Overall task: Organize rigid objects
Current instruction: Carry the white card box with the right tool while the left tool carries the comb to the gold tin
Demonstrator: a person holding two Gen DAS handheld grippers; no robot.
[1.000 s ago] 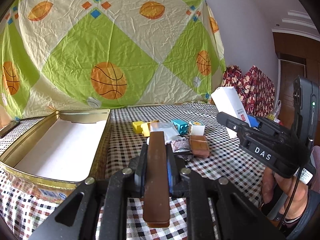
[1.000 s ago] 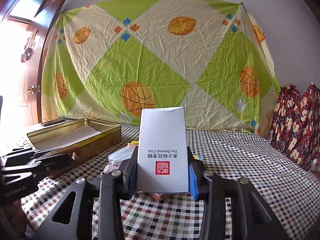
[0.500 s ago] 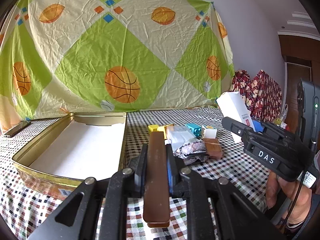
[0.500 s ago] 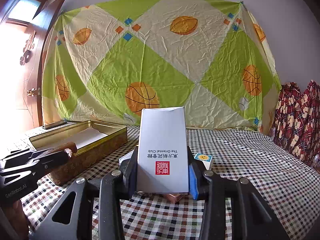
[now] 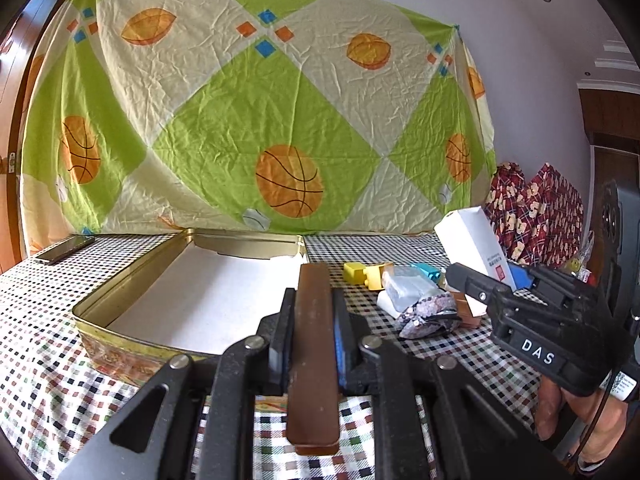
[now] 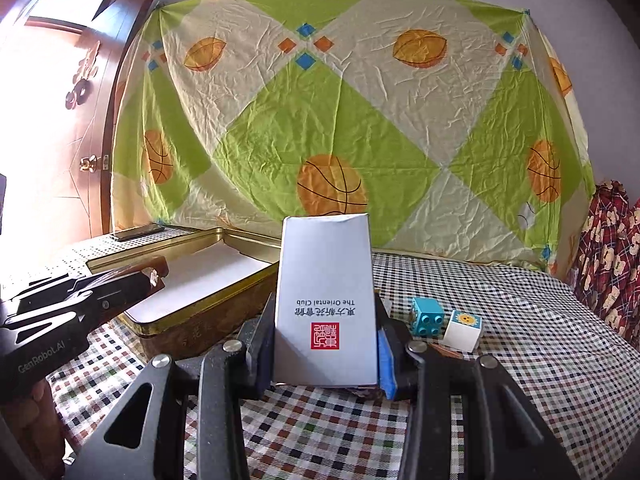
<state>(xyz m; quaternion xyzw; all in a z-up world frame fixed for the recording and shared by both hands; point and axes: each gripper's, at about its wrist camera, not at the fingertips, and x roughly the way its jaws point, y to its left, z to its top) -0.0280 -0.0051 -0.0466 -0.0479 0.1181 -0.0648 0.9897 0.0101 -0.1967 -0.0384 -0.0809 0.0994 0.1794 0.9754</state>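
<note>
Both views are bright and evenly lit by daylight. In the right wrist view the door (image 6: 60,128) at nine to ten o'clock is blown out to white glare, and the checked tablecloth (image 6: 520,360) washes out toward that side. Shadows are soft and short. The hanging sheet (image 5: 248,120) bows outward with fisheye distortion, and dark vignetting rims every corner. The nearest black hardware at six o'clock is slightly soft; the middle distance is sharp, with no motion blur.
</note>
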